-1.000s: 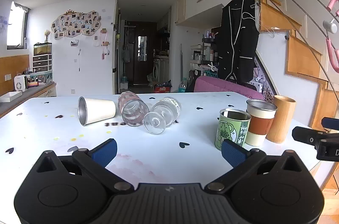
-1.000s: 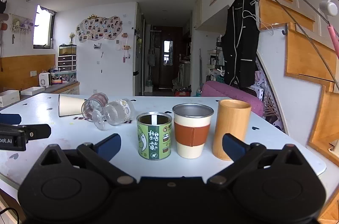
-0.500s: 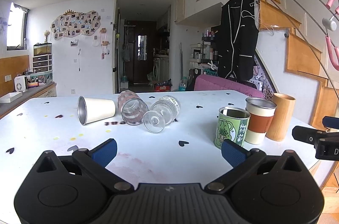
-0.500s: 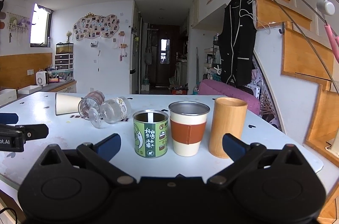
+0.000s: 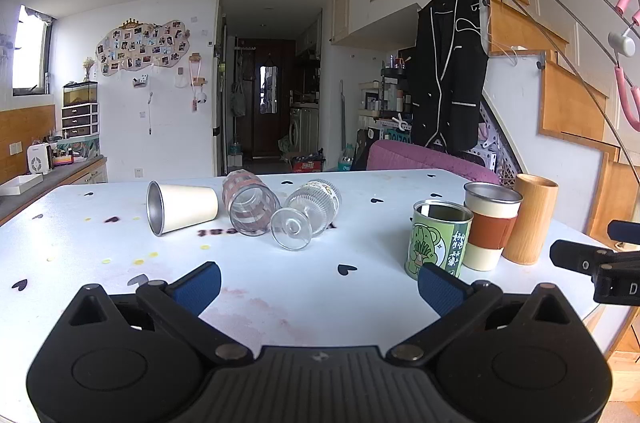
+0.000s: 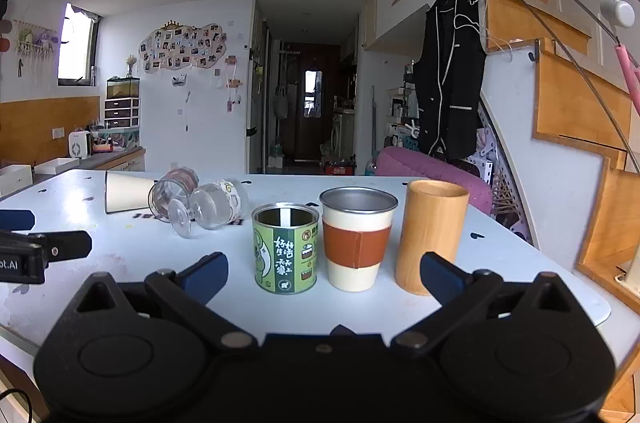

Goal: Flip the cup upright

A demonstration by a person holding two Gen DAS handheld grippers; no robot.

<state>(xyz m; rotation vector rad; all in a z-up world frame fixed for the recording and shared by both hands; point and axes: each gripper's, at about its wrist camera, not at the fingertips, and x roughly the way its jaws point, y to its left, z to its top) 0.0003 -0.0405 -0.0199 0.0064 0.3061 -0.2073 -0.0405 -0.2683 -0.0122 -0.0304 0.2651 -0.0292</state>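
1. Three cups stand upright at the right end of the table (image 5: 256, 303): green printed tin (image 5: 438, 240), steel cup with brown sleeve (image 5: 490, 225), bamboo cup (image 5: 530, 219). They sit in a row, close together. I'd count these as done.
2. Three are on their sides, far left of centre: cream steel cup (image 5: 182, 207), mouth facing left; pink-check glass (image 5: 251, 208); ribbed stemmed glass (image 5: 308, 213), foot pointing toward the camera. The two glasses look like they touch; cream cup is just beside them.
3. So roughly half done by my read, three flips left.
4. Left gripper (image 5: 318, 281): jaws spread wide, nothing between them, hovering at the near edge and aimed at the tipped group.
5. Right gripper (image 6: 324, 277): also wide open and empty, sitting in front of the upright row.
6. Neither tool touches any cup. Likely next target is one of the tipped three; can't tell which.
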